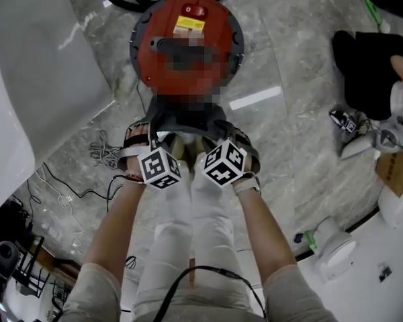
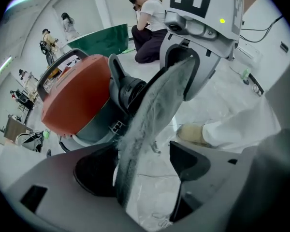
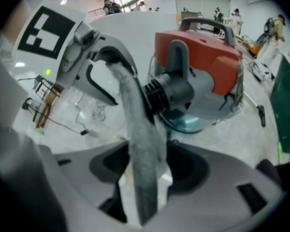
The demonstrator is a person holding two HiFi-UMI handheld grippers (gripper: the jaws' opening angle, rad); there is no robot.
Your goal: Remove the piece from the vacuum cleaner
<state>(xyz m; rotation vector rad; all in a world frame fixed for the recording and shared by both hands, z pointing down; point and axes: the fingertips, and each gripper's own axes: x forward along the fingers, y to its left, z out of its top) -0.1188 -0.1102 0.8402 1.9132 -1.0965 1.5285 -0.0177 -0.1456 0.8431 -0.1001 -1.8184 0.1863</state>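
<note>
Looking straight down in the head view: L forearm (image 1: 117, 227) and R forearm (image 1: 267, 223) come up from the bottom edge, bare and stretched fwd, closing in toward frame centre. L gripper (image 1: 138, 138) and R gripper (image 1: 240, 145) sit side by side at mid-frame. Their marker cubes, L (image 1: 160, 167) and R (image 1: 225, 163), are tipped up at the camera and show bold black-on-white square patterns, no letters. Just above them, at top centre, is the vacuum cleaner (image 1: 188, 42), a round red body on the grey marble floor (image 1: 289, 66). It has a yellow label (image 1: 189, 25) with a red button (image 1: 195, 10) above it; the print on the label is too small to read. The piece (image 1: 185, 116) is a flat, dusty dark-grey part at the vac's near side. Its long axis runs L-R across the frame and spans from one gripper to the other. It joins the vac via a black ribbed collar (image 3: 157, 95), below the black carry handle (image 3: 205, 25). L gripper view: the jaws are wide apart and the piece rises edge-on from bottom centre to upper right. It lies close by the jaw at frame left, contact unclear, with a clear gap to the jaw at frame right, so no clamp. R gripper view: jaws also spread, with the piece standing up the middle of the frame and dark jaw recesses showing either side, so it's not pinched. Loose cables (image 1: 101, 153) lie on the floor at frame left.
</note>
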